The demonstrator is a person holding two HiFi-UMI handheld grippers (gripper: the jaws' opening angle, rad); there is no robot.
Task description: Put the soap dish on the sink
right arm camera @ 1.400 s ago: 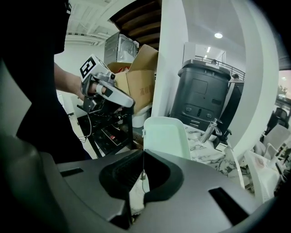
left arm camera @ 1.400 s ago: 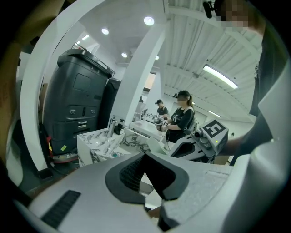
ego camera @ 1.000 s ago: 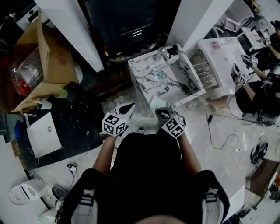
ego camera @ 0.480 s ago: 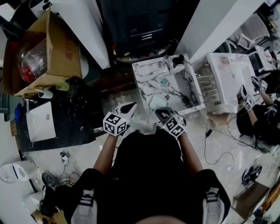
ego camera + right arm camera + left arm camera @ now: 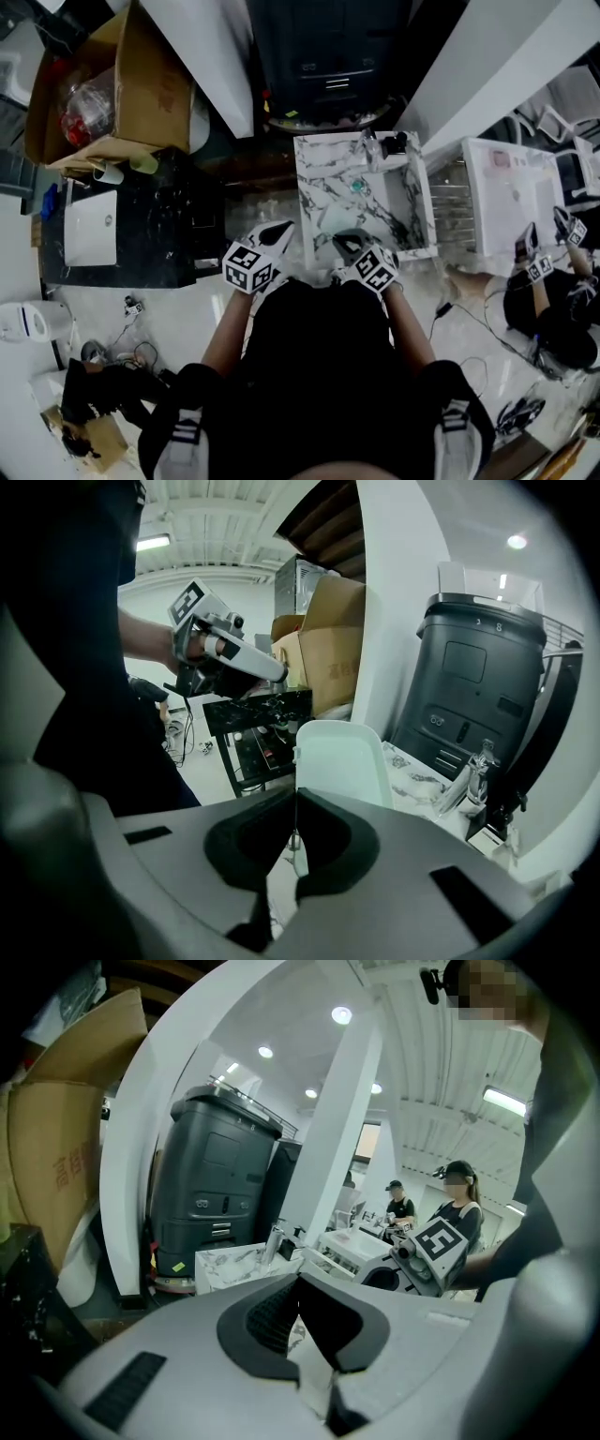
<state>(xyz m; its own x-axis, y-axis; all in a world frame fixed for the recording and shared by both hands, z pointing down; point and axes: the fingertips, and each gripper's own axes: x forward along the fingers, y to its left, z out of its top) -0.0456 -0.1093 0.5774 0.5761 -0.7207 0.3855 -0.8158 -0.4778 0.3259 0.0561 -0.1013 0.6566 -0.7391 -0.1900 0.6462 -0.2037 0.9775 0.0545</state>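
A pale mint soap dish (image 5: 339, 761) stands on edge between my right gripper's (image 5: 296, 799) jaws, which are shut on its rim. From the head view the soap dish (image 5: 330, 221) hangs over the near edge of the marble sink (image 5: 323, 169), with the right gripper (image 5: 349, 242) just behind it. The sink's chrome faucet (image 5: 370, 145) stands at its far side, seen also as the faucet (image 5: 478, 759) past the dish. My left gripper (image 5: 279, 229) hovers left of the dish, shut and empty; its jaws (image 5: 300, 1283) meet with nothing between them, pointing toward the sink (image 5: 230, 1262).
A dark cabinet (image 5: 328, 56) stands behind the sink between two white pillars. A white rack unit (image 5: 497, 202) adjoins the sink's right. At left is a black table (image 5: 169, 234) with a white laptop (image 5: 92, 230) and a cardboard box (image 5: 122, 94). Another person (image 5: 553, 300) sits far right.
The head view has swung so the sink now lies straight ahead and nearer the grippers. Both grippers drifted sideways with the body; the soap dish stays in the right gripper.
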